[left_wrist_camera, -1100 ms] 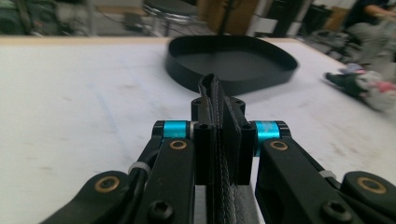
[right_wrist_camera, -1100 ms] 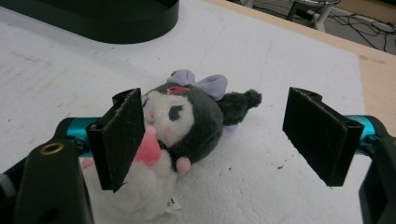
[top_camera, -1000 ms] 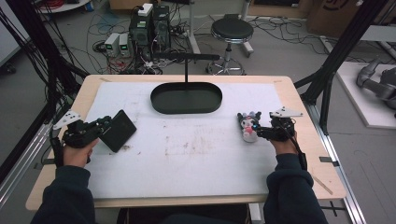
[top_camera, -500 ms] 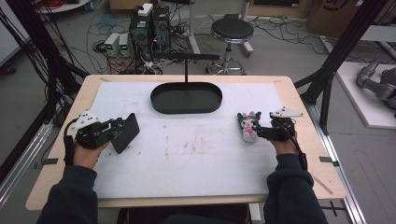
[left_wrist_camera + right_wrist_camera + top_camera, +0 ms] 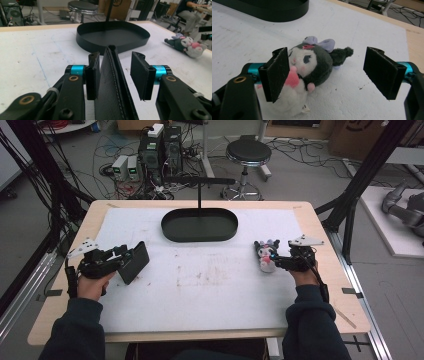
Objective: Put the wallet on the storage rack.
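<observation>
Wallet (image 5: 112, 85) upright between just-opening left tongs (image 5: 117, 75), plush toy (image 5: 304, 72) between spread right tongs (image 5: 332, 72).

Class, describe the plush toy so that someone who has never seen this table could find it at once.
Start at the black oval tray at the far middle of the white-covered table. Go right and nearer, to the right gripper: the plush toy lies between its open jaws. It alone is soft, dark grey with a white face, a lilac bow and pink paws.

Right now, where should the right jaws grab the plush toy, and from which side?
Grip the plush toy across its round head, approaching low from its feet end, likely shifting sideways to center it. It lies flat on the white mat, between the open right gripper jaws, one pad beside its face.
</observation>
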A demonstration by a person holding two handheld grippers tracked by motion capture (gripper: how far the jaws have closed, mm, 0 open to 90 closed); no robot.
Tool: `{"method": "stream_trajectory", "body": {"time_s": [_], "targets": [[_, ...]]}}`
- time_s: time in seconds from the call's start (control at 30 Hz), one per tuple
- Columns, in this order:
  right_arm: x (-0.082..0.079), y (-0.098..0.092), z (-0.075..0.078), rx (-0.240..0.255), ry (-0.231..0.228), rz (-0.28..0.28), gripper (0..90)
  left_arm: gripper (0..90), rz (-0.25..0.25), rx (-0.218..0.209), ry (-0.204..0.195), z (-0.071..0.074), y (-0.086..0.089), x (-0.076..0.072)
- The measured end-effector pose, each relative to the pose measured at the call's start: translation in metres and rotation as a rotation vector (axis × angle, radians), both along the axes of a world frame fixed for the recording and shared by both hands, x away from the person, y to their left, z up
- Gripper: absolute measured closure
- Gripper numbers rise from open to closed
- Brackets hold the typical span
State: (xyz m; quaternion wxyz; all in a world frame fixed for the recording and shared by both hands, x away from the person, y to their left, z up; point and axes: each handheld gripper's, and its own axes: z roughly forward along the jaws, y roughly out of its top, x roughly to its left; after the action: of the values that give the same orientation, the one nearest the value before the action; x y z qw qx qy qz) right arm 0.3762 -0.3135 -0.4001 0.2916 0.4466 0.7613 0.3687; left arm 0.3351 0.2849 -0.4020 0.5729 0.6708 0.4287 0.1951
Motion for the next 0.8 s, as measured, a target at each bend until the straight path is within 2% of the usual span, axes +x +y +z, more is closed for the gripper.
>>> {"method": "stream_trajectory", "body": {"time_s": [0.13,0.27,0.33,0.43,0.47,0.5,0.53,0.57,0.6,0.7,0.8], "targets": [[0.0,0.0,0.0,-0.002,0.001,0.004,21.3,51.2,0.006,-0.004,-0.01,0.0,0.0,0.0],[0.0,0.0,-0.001,-0.004,0.005,0.006,21.3,38.5,-0.01,0.008,-0.02,-0.001,-0.005,0.0],[0.0,0.0,-0.001,-0.005,0.005,0.006,21.3,35.6,-0.016,0.057,-0.003,-0.003,-0.01,0.002],[0.0,0.001,-0.001,-0.004,0.008,0.007,21.3,33.4,-0.021,0.125,0.043,-0.01,-0.017,0.004],[0.0,0.001,-0.001,-0.005,0.008,0.007,21.3,34.4,-0.018,0.153,0.061,-0.012,-0.019,0.005],[0.0,0.001,-0.001,-0.003,0.009,0.006,21.4,50.2,-0.019,0.169,0.08,-0.013,-0.02,0.005],[0.0,0.001,-0.001,-0.003,0.009,0.006,21.4,50.2,-0.018,0.185,0.092,-0.015,-0.021,0.005],[0.001,0.001,-0.001,-0.006,0.009,0.006,21.3,68.8,-0.006,0.213,0.099,-0.015,-0.022,0.005],[0.001,0.001,-0.001,-0.008,0.01,0.007,21.4,74.2,0.004,0.224,0.098,-0.015,-0.023,0.004],[0.001,0.001,-0.002,-0.011,0.013,0.008,21.4,77.5,0.03,0.228,0.096,-0.013,-0.023,0.004],[0.001,0.002,-0.002,-0.011,0.013,0.008,21.4,77.9,0.04,0.224,0.069,-0.01,-0.024,0.005]]}}
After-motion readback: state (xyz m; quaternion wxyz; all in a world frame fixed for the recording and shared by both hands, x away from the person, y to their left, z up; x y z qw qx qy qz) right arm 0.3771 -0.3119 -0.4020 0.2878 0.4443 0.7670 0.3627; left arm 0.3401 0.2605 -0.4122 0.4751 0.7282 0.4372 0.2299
